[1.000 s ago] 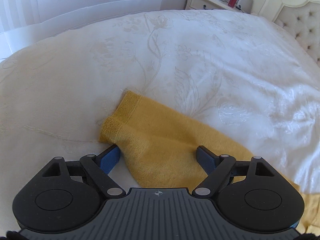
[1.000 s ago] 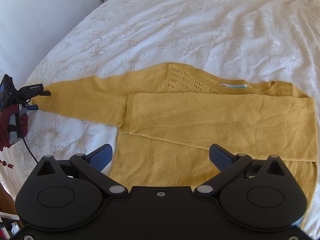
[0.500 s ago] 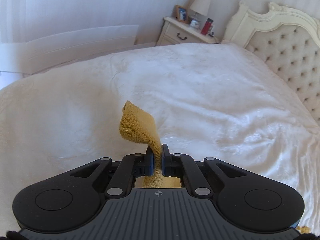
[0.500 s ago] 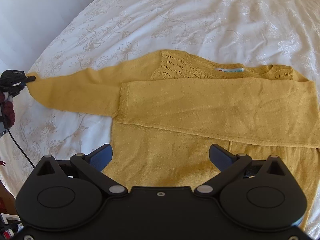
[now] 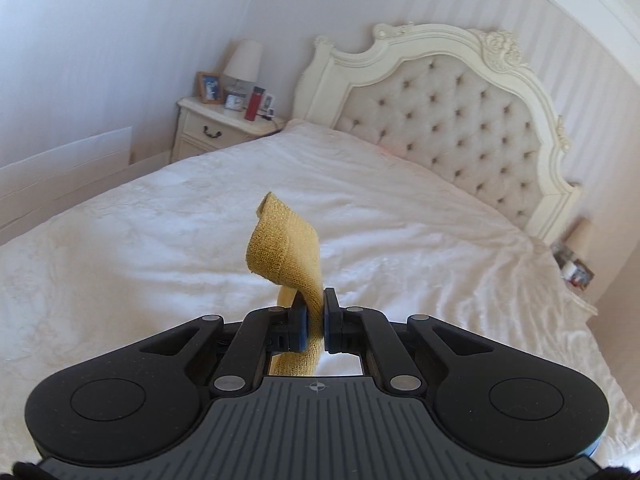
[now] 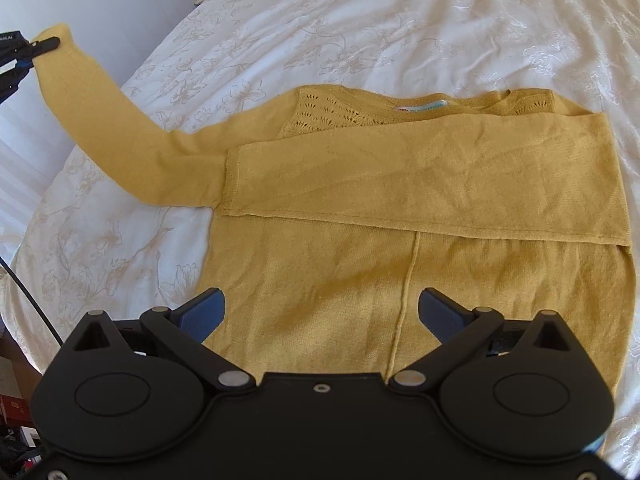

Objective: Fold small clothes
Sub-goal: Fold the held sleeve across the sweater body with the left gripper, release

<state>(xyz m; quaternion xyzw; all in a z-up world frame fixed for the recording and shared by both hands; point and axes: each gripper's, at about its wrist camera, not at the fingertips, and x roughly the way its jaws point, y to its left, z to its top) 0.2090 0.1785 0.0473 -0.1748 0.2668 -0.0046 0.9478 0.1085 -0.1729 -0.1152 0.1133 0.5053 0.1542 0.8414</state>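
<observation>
Bright, soft daylight; sharp, fisheye-bent edges.

Mustard-yellow knit sweater [image 6: 400, 264] lies flat on the bedspread, one sleeve folded straight across its chest. The other sleeve [image 6: 120, 132] is lifted off the bed, its cuff [image 5: 286, 250] curling over in the air

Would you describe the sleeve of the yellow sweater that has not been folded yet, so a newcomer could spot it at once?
On the white floral bedspread lies a mustard-yellow sweater, neckline away from the camera. One sleeve is folded flat across its chest. The unfolded sleeve sticks out toward the bed's edge, and it alone is raised off the cover, its cuff pinched in the left gripper.
</observation>
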